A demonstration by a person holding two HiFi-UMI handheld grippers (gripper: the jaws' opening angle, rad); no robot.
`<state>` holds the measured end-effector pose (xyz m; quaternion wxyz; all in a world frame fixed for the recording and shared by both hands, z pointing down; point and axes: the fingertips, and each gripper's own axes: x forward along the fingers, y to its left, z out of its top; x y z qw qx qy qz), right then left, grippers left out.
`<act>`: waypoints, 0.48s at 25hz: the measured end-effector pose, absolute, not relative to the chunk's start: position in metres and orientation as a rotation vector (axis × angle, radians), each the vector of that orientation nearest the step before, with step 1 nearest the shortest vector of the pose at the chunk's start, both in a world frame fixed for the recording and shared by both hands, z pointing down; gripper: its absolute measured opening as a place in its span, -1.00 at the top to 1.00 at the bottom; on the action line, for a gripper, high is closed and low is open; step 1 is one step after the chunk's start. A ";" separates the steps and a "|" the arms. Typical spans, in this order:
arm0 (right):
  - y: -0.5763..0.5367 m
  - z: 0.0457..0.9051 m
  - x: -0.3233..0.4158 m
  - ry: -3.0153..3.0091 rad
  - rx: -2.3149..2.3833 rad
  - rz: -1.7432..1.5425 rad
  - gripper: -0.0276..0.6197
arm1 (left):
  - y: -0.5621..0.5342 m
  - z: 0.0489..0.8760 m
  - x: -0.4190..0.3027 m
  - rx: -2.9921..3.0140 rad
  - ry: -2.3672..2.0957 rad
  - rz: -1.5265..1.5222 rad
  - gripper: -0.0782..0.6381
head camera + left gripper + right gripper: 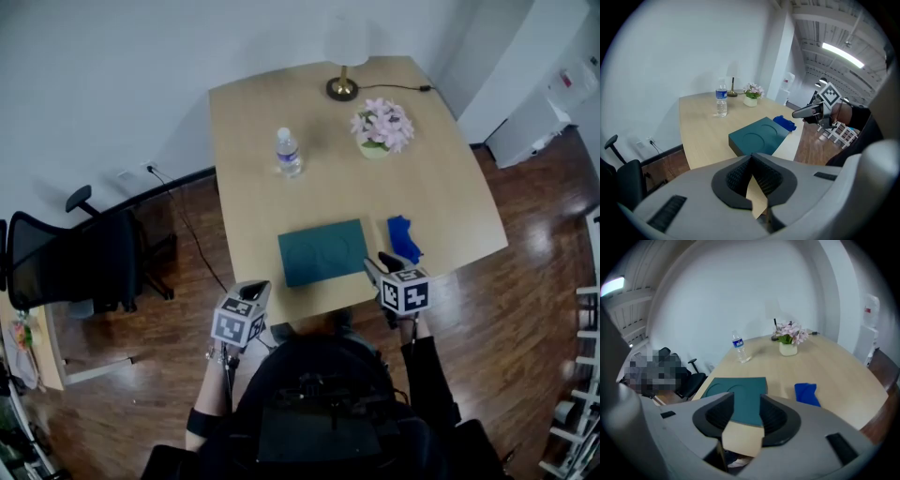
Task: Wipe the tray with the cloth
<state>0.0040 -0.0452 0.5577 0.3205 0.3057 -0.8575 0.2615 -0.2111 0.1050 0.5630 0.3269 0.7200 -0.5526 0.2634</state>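
Hanging just off the near edge of the desk (253, 169), both grippers held nothing. The left gripper (254, 289) had its jaws pressed together. The right gripper (374, 266) had its jaws wide apart, with nothing between them. The tray (322, 251) lay flat by the middle of the near edge. The cloth (404, 238) lay just beside it, toward the near right corner, not touching it. No wiping looked begun; the step seemed to be getting the cloth. Next, the right gripper would need to drop over the cloth, pinch it, then rub it across the tray.
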 end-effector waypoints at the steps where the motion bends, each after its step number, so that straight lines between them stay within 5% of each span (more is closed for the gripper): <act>1: -0.032 0.564 0.001 -2.245 0.780 0.714 0.54 | 0.108 0.565 -0.211 1.885 -1.443 0.689 0.78; 5: 0.013 0.583 -0.004 -2.224 0.709 0.803 0.91 | 0.126 0.575 -0.209 1.873 -1.413 0.696 0.78; 12: 0.035 0.590 -0.002 -2.225 0.690 0.867 0.91 | 0.143 0.592 -0.201 1.852 -1.356 0.681 0.78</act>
